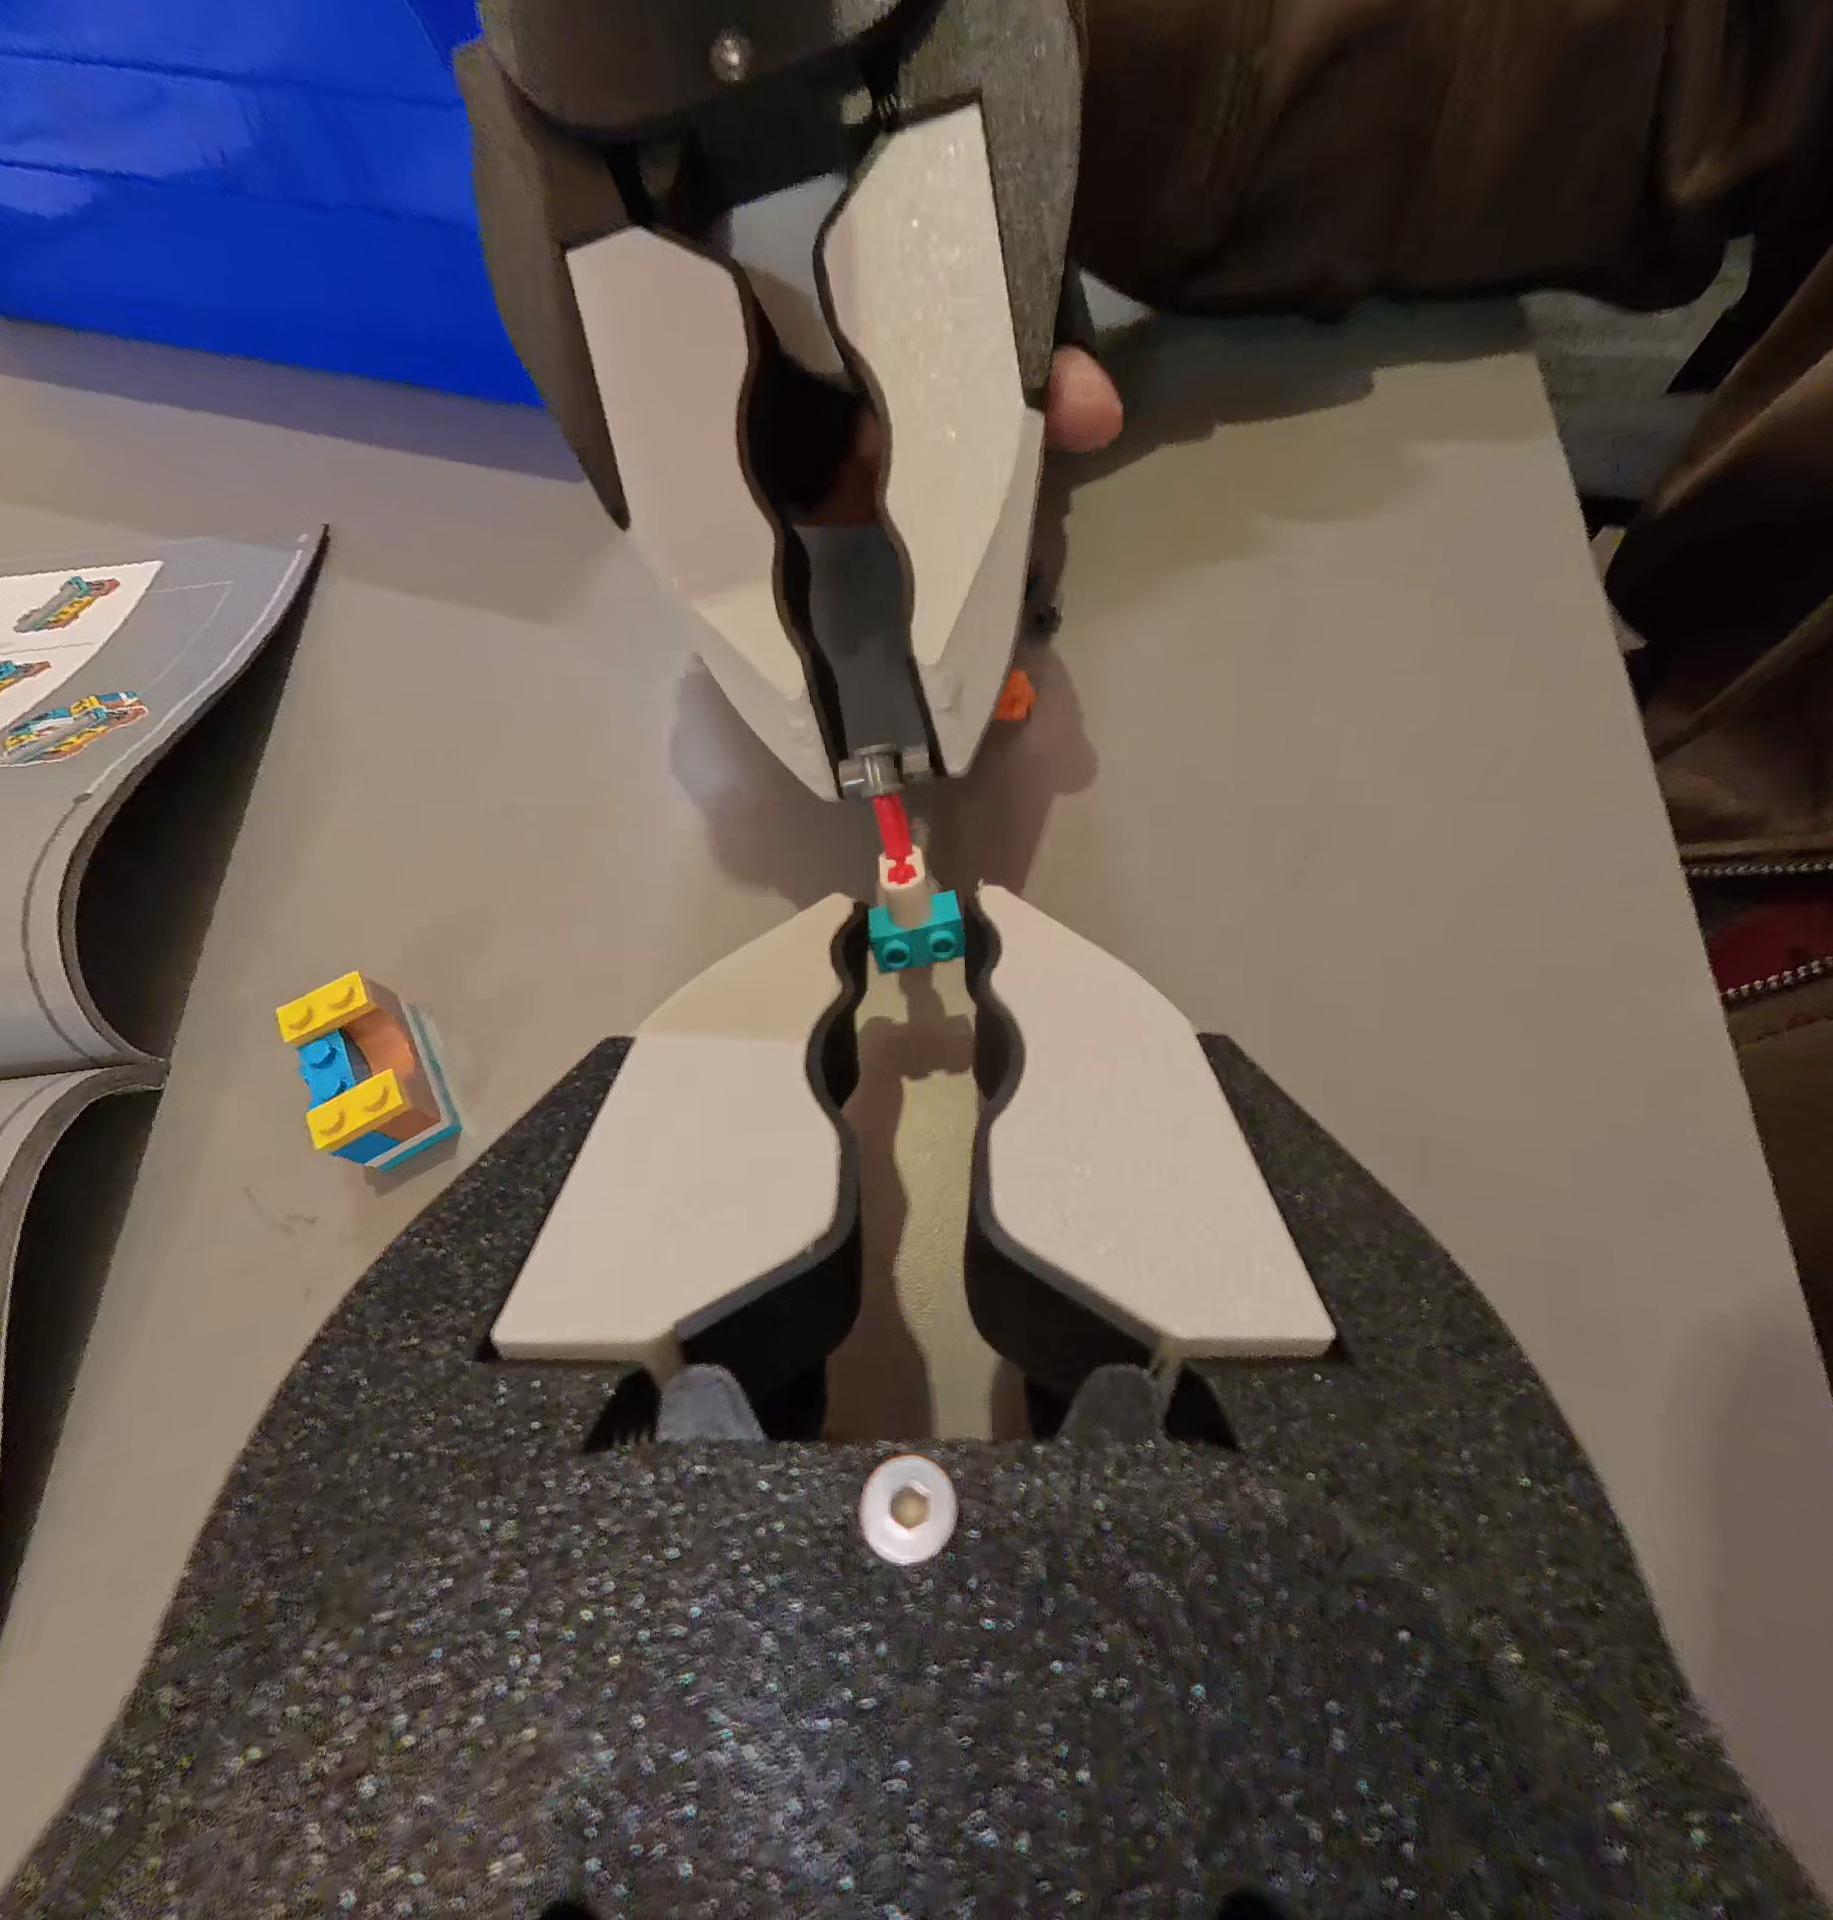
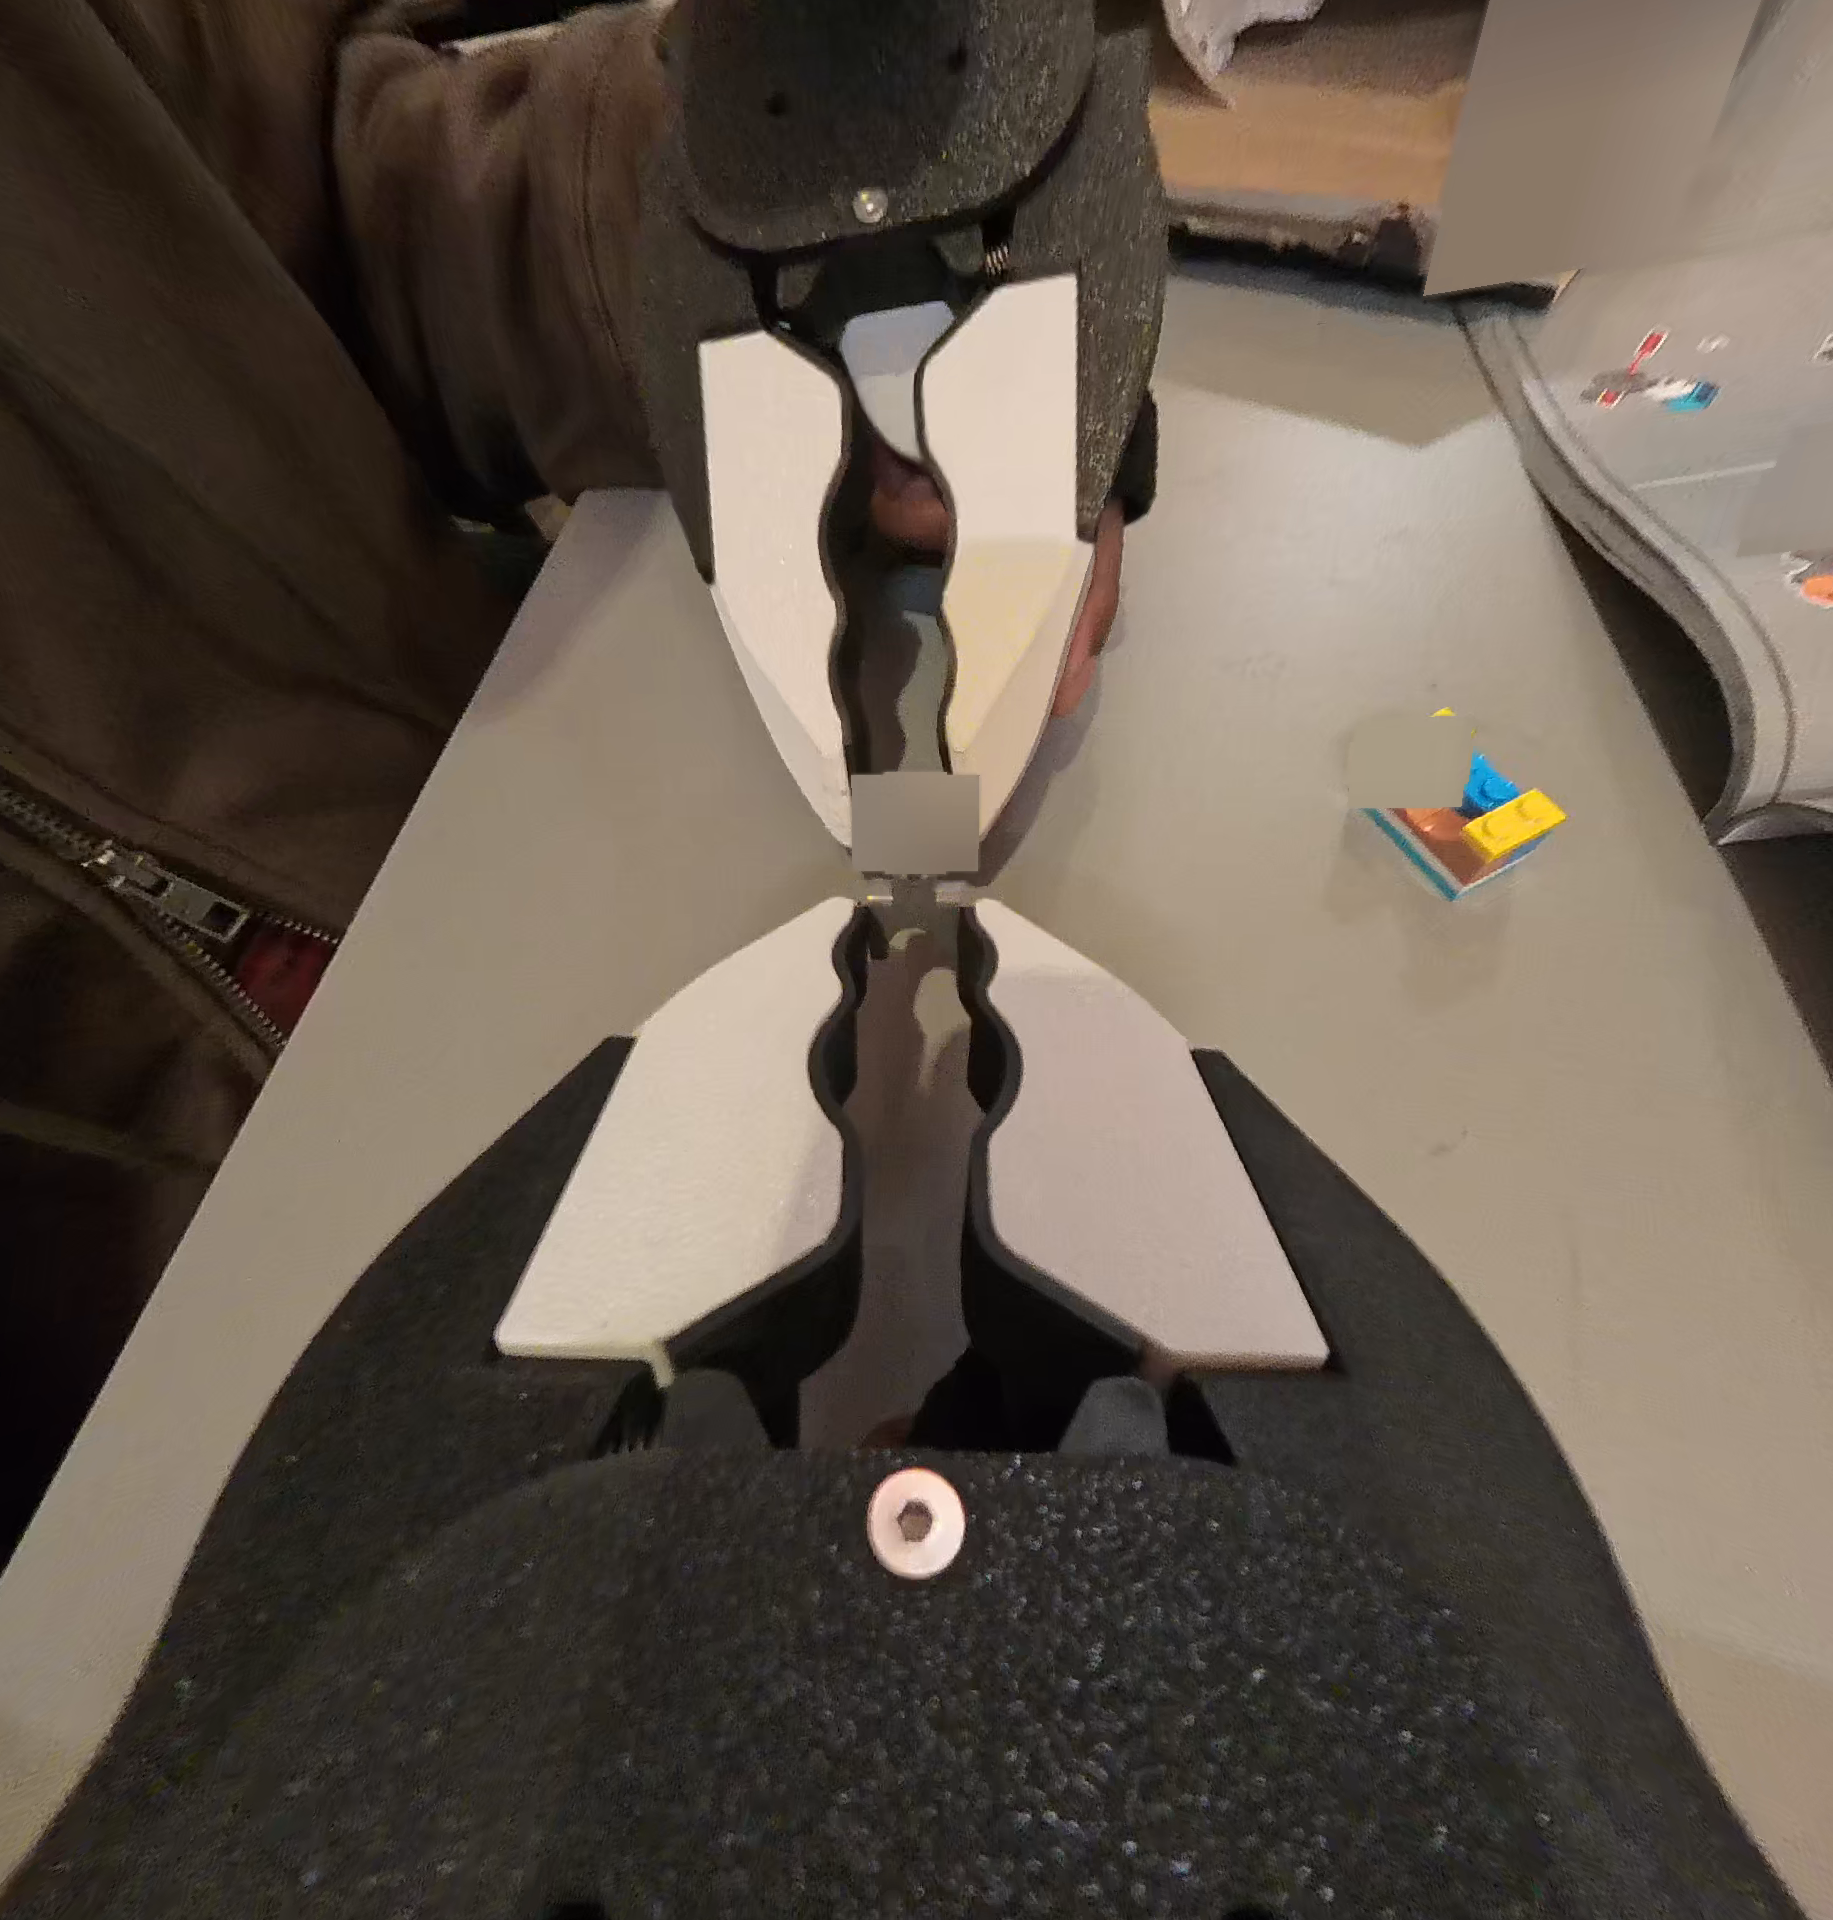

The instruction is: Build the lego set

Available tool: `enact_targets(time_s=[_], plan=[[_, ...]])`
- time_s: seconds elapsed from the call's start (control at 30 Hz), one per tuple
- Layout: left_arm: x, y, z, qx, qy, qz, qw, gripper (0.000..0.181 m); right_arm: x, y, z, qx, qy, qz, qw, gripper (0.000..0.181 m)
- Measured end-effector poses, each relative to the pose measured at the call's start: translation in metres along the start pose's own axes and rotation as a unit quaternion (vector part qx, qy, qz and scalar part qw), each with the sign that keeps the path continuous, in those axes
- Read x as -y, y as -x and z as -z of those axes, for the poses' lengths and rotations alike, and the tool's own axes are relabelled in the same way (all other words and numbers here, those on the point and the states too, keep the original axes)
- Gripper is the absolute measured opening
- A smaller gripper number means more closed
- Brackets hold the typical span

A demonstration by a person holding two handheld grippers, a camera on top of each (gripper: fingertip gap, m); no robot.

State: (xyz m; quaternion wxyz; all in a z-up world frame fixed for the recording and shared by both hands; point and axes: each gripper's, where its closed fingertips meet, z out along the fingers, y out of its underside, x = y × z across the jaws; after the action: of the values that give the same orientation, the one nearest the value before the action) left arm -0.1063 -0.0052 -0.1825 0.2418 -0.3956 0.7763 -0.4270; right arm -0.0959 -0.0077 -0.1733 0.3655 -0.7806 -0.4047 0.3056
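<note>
My left gripper [image 1: 917, 906] is shut on a teal brick [image 1: 917, 935] with a beige sleeve [image 1: 904, 883] standing out of it. Facing it, my right gripper [image 1: 886, 774] is shut on a dark grey piece [image 1: 876, 686] with a red axle [image 1: 889, 826] sticking out. The axle's tip sits at the sleeve's opening. In the right wrist view my right gripper [image 2: 912, 902] pinches the grey piece [image 2: 914, 914]. The left gripper's fingers [image 2: 777, 582] come from above, and the meeting point is hidden behind a patch.
A small yellow, blue, orange and teal build [image 1: 366, 1075] [image 2: 1463, 831] lies on the grey table [image 1: 1307, 935]. An open instruction booklet [image 1: 60, 727] [image 2: 1722, 540] lies beyond it. A small orange piece [image 1: 1014, 694] lies behind the right gripper. The table edge [image 1: 1639, 790] and a person's brown jacket are close. My two grippers' fingertips are within a few centimetres of each other.
</note>
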Motion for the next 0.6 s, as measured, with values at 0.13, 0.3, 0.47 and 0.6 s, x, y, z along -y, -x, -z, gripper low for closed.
enact_targets(time_s=[0.13, 0.3, 0.47, 0.6], plan=[[-0.012, 0.003, -0.007, 0.017, 0.050, -0.024, 0.998, 0.018, -0.008, -0.001, -0.003, 0.003, 0.024, -0.011, 1.000, 0.016], [-0.021, 0.000, -0.013, 0.013, 0.087, -0.037, 0.995, 0.018, -0.017, -0.003, -0.007, -0.006, 0.052, -0.012, 0.999, 0.016], [-0.021, 0.001, -0.014, 0.007, 0.090, -0.024, 0.996, 0.017, -0.021, -0.005, -0.006, -0.012, 0.060, -0.015, 0.998, 0.016], [-0.021, 0.001, -0.015, 0.006, 0.091, -0.021, 0.996, 0.017, -0.023, -0.005, -0.006, -0.010, 0.064, -0.020, 0.998, 0.016]])
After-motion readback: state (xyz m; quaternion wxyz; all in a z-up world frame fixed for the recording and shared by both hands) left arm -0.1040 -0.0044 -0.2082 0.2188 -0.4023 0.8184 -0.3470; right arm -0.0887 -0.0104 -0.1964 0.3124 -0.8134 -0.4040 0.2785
